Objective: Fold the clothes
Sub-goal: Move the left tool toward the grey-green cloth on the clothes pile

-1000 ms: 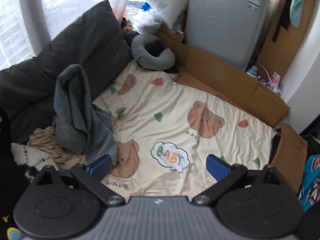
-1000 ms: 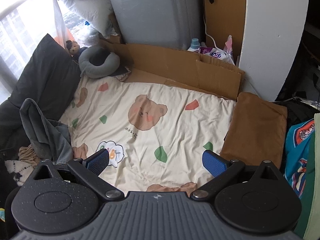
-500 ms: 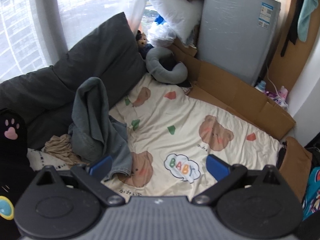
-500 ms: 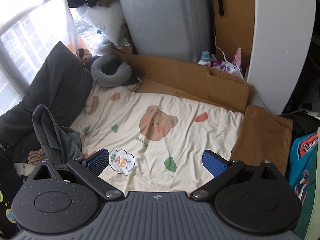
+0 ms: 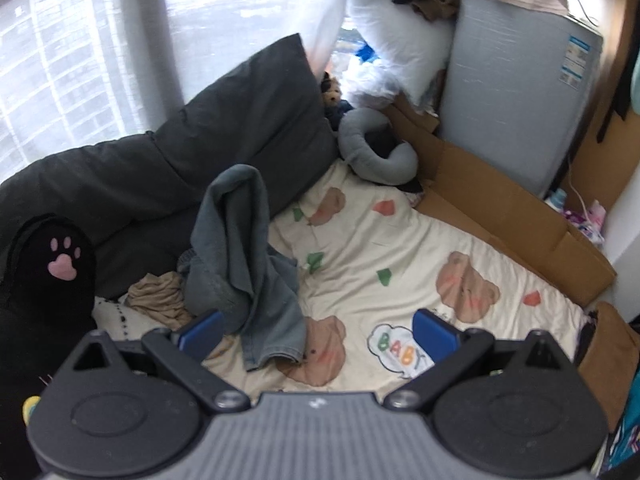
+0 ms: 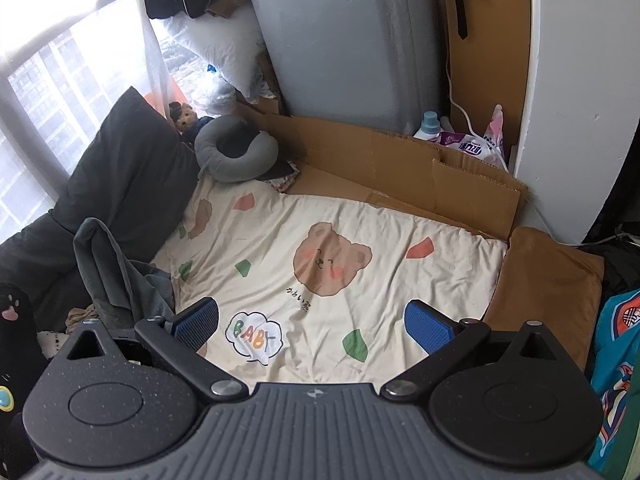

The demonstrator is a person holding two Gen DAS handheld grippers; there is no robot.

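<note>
Cream bear-print quilt [image 6: 360, 240] covers the bed, with a crumpled grey-blue cotton garment [image 5: 244, 256] heaped at its left edge against dark cushions [image 5: 200, 152]. A snatch there could drag the beige cloth [image 5: 158, 296] beneath along too. Left gripper [image 5: 316, 330] and right gripper [image 6: 312, 320] both hover spread wide, holding nothing.

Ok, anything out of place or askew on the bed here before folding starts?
The grey garment is heaped unfolded at the blanket's left edge, one part propped up against the dark cushion, with a crumpled tan cloth beside it. Both claws, left and right, are open and empty.
</note>
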